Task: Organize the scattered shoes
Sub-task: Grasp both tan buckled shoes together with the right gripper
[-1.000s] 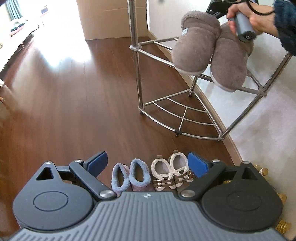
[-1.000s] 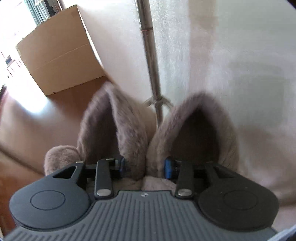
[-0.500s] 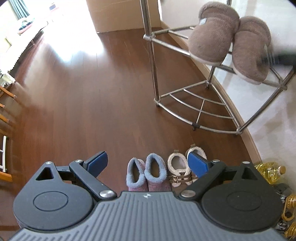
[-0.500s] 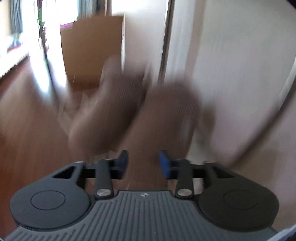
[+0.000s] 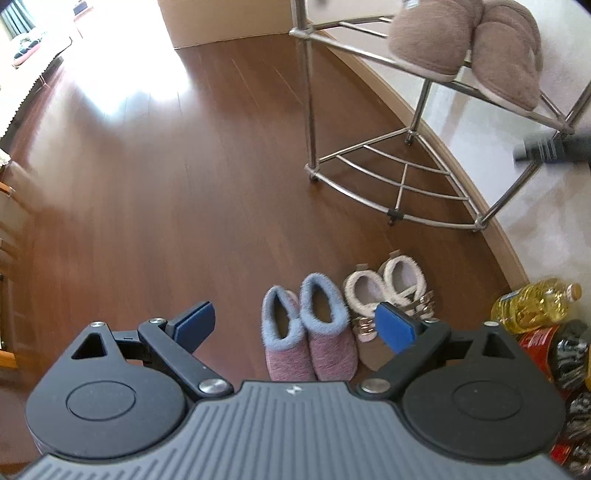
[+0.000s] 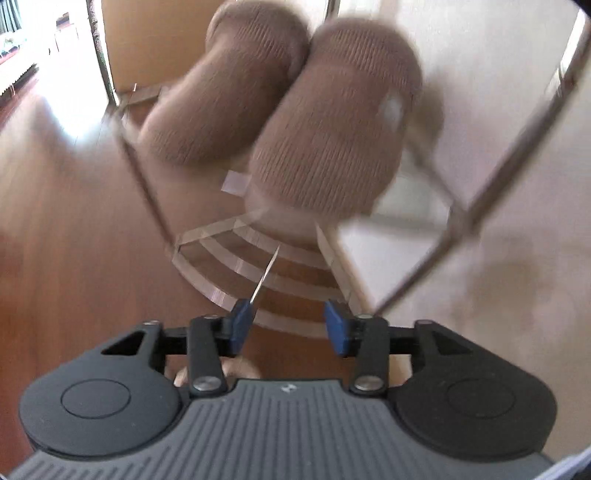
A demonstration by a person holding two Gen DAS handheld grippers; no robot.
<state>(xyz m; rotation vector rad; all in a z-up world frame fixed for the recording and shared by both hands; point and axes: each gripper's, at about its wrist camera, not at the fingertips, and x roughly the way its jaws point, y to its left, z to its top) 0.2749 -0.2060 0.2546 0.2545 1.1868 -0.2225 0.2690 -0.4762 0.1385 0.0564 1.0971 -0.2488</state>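
Note:
A pair of brown fuzzy slippers [image 5: 469, 44] rests on the upper tier of a metal corner rack [image 5: 402, 177]. On the wood floor below stand a pink pair with blue fleece cuffs [image 5: 308, 332] and a beige pair with white lining [image 5: 384, 291]. My left gripper [image 5: 295, 325] hovers open above the pink pair, which shows between its fingers. In the blurred right wrist view, my right gripper [image 6: 288, 326] has its jaws opening with nothing between them, and the brown slippers [image 6: 280, 110] sit on the rack [image 6: 258, 266] ahead of it.
Bottles of oil and dark drink bottles [image 5: 543, 332] crowd the floor at the right by the wall. A cardboard box [image 5: 221, 22] stands at the back near the rack's post. Open wood floor [image 5: 147, 166] stretches to the left.
My right gripper let go of the brown slippers and pulled back from the rack, leaving them on the upper tier. My left gripper sank toward the pink pair.

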